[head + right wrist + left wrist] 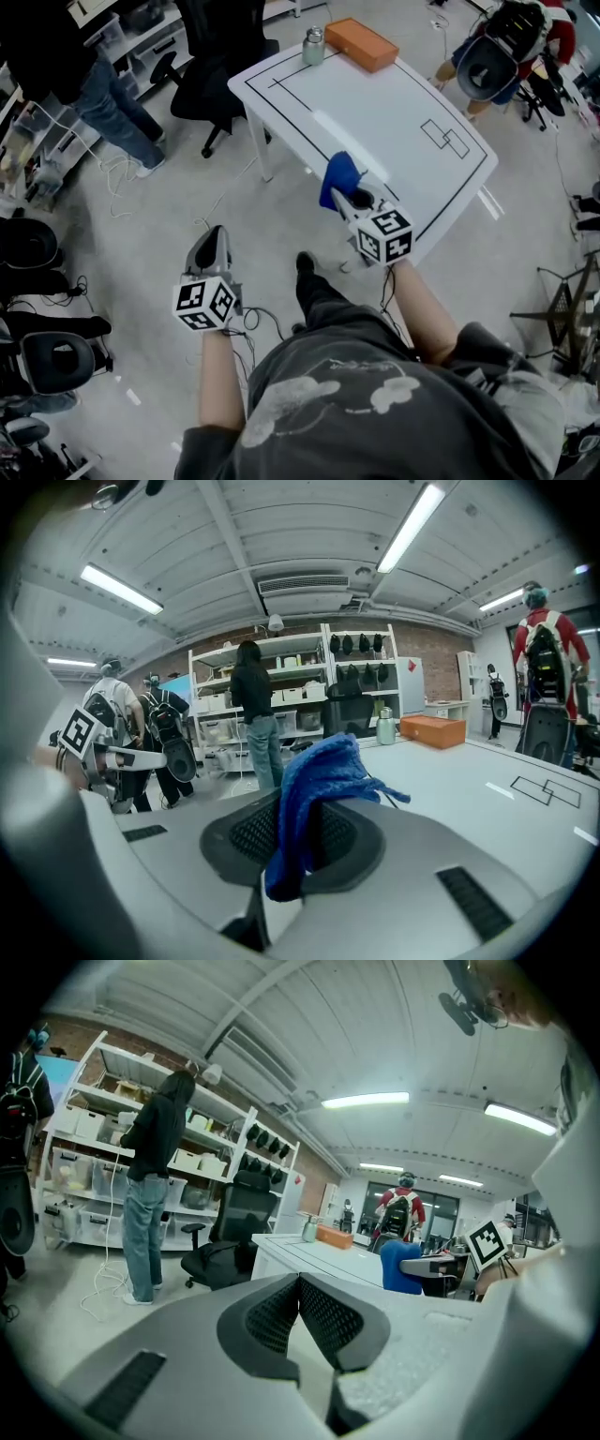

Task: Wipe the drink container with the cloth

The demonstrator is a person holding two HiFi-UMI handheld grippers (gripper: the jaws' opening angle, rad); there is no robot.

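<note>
We hold the right gripper (354, 202) over the near edge of the white table (375, 112), its jaws clamped on the blue cloth (339, 175). In the right gripper view the cloth (314, 780) bunches up out of the pads and droops down the front. It covers the line where the two jaws meet, so we cannot make out how much fabric sits inside. From the head view only the upper fold of the cloth shows. The rest is behind the gripper and its marker cube.

The left gripper (212, 246) hangs over the floor, off the table's near left corner. In the left gripper view its jaws (300, 1283) are pressed together with nothing between them.

The drink container (313, 45) stands upright at the far edge of the table, just beside an orange box (362, 43) and well apart from both grippers. It is small in every view. We see a pale green body with a silvery top, but cannot tell what kind of lid it has or how clean it is. Whether it touches the box, we cannot tell.

A black office chair (220, 66) stands beyond the table's far left side, partly covered by the table edge. A person in jeans (103, 84) stands by the shelves, cut off at the top of the head view. Our own arms and grey shirt fill the bottom of that view.
</note>
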